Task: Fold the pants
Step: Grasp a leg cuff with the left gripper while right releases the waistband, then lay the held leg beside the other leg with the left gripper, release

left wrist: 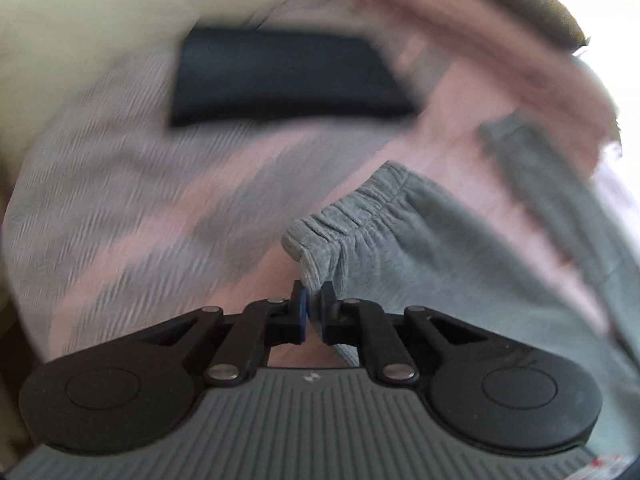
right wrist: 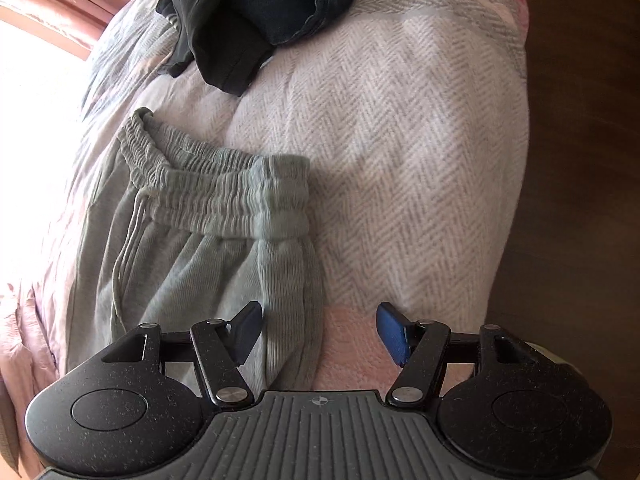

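Grey sweatpants [left wrist: 420, 240] lie on a pink and grey herringbone blanket [left wrist: 120, 200]. In the left wrist view my left gripper [left wrist: 314, 308] is shut on the corner of their elastic waistband, and the background is blurred. In the right wrist view the gathered waistband [right wrist: 216, 192] with its drawstring lies ahead, and a ribbed fold of the grey sweatpants [right wrist: 288, 300] runs down between the fingers. My right gripper [right wrist: 320, 332] stands open just above that fold, with its blue pads [right wrist: 394, 336] wide apart.
A folded dark navy garment [left wrist: 288, 76] lies on the blanket beyond the pants. Dark clothes [right wrist: 256, 8] are piled at the far end in the right wrist view. Brown wooden floor [right wrist: 580, 160] lies past the bed's right edge; bright window light at left.
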A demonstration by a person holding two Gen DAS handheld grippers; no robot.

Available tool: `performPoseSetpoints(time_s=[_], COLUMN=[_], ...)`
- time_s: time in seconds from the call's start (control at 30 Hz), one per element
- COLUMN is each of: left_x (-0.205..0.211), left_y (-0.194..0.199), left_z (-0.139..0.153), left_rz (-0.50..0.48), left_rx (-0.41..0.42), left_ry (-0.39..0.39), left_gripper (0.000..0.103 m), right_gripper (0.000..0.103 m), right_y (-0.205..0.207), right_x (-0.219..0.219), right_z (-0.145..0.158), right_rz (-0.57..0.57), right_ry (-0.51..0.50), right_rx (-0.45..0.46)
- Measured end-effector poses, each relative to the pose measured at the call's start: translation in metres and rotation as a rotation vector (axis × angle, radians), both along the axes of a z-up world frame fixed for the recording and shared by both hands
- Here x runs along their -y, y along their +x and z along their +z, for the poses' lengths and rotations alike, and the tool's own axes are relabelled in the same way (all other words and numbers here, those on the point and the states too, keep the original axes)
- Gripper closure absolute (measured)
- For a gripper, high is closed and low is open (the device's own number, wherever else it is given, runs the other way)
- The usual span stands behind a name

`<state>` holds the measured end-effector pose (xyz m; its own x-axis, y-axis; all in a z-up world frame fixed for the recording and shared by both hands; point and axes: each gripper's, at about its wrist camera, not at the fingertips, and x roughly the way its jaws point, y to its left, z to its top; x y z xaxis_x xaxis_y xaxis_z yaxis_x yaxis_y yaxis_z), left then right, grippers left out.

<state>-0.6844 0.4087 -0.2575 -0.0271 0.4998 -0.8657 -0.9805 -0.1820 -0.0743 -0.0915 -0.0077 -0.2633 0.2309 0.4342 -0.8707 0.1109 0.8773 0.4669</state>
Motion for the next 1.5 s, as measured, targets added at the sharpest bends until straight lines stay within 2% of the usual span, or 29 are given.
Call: performPoseSetpoints(time_s=[0.03,0.1,0.17,0.2,0.23,0.3,0.33,0.37,0.4,0.43,0.47,0.5,0.53,0.6,0.63,0.7,0.77,0.83,0.9,0.93,1.0,1.07,1.1,1.17,1.27,1.37,1.5], left_x=[-0.001,-0.003,-0.001,0.0,0.002,0.005,0.007,0.01,0.013,0.015,0.018,0.02,0.022,0.027,0.027,0.031,0.036,0.041,0.052,0.058,0.076,0.09,0.095,0.109,0.132,0.155,0.176], left_y=[0.003,0.016,0.03,0.035,0.038,0.04,0.042,0.044,0.046,0.046,0.047,0.05,0.054,0.07,0.081,0.108,0.14,0.168,0.185,0.19,0.188,0.18,0.175,0.168,0.171,0.18,0.208], left_z=[-0.016,-0.033,-0.033,-0.03,-0.027,-0.02,-0.017,-0.014,-0.009,-0.005,0.001,0.007,0.013,0.025,0.028,0.028,0.018,0.004,-0.014,-0.023,-0.026,-0.02,-0.018,-0.008,0.01,0.046,0.102], left_rz=[0.021,0.028,0.022,0.011,-0.003,-0.015,-0.016,-0.015,-0.01,-0.003,0.0,-0.005,-0.023,-0.1,-0.157,-0.278,-0.398,-0.481,-0.536,-0.552,-0.557,-0.533,-0.519,-0.503,-0.514,-0.528,-0.531], left_rx=[-0.029,-0.103,-0.186,-0.212,-0.224,-0.24,-0.255,-0.265,-0.274,-0.281,-0.289,-0.301,-0.314,-0.324,-0.319,-0.274,-0.226,-0.172,-0.142,-0.161,-0.186,-0.176,-0.177,-0.185,-0.243,-0.23,-0.168], left_ry=[-0.043,-0.067,-0.06,-0.053,-0.044,-0.044,-0.052,-0.061,-0.068,-0.072,-0.072,-0.071,-0.064,-0.025,-0.003,0.015,0.005,-0.04,-0.095,-0.131,-0.131,-0.173,-0.215,-0.247,-0.29,-0.235,-0.129], left_gripper=[0.093,0.088,0.085,0.078,0.072,0.071,0.071,0.071,0.071,0.07,0.07,0.069,0.069,0.064,0.06,0.055,0.055,0.054,0.053,0.053,0.053,0.049,0.046,0.046,0.046,0.045,0.034], right_gripper=[0.043,0.043,0.042,0.042,0.042,0.042,0.051,0.075,0.086,0.086,0.085,0.077,0.056,0.037,0.037,0.037,0.037,0.037,0.037,0.037,0.036,0.036,0.036,0.036,0.036,0.036,0.035], right_y=[0.003,0.01,0.018,0.022,0.025,0.031,0.032,0.033,0.035,0.034,0.032,0.03,0.029,0.021,0.013,-0.012,-0.046,-0.08,-0.109,-0.121,-0.141,-0.151,-0.15,-0.141,-0.129,-0.118,-0.102], right_x=[0.0,0.001,0.002,0.003,0.004,0.004,0.003,-0.001,-0.01,-0.015,-0.018,-0.024,-0.029,-0.042,-0.05,-0.072,-0.103,-0.129,-0.142,-0.15,-0.147,-0.132,-0.127,-0.119,-0.111,-0.093,-0.084], right_z=[-0.003,-0.008,-0.013,-0.015,-0.016,-0.022,-0.026,-0.027,-0.022,-0.015,-0.01,-0.002,0.006,0.027,0.039,0.056,0.057,0.046,0.028,0.012,-0.014,-0.015,-0.011,-0.003,0.006,0.041,0.096], right_rz=[0.002,0.01,0.022,0.023,0.023,0.016,0.017,0.048,0.137,0.184,0.209,0.246,0.269,0.279,0.308,0.444,0.641,0.805,0.928,1.005,1.125,1.176,1.184,1.181,1.231,1.225,1.216], right_ry=[0.014,0.054,0.079,0.095,0.112,0.127,0.137,0.114,0.046,-0.006,-0.042,-0.1,-0.17,-0.346,-0.366,-0.32,-0.282,-0.269,-0.279,-0.307,-0.385,-0.39,-0.387,-0.385,-0.491,-0.437,-0.351], right_rx=[-0.002,0.001,0.007,0.016,0.026,0.042,0.043,0.052,0.079,0.116,0.132,0.156,0.171,0.206,0.267,0.402,0.467,0.506,0.512,0.478,0.412,0.453,0.435,0.363,0.199,0.252,0.293])
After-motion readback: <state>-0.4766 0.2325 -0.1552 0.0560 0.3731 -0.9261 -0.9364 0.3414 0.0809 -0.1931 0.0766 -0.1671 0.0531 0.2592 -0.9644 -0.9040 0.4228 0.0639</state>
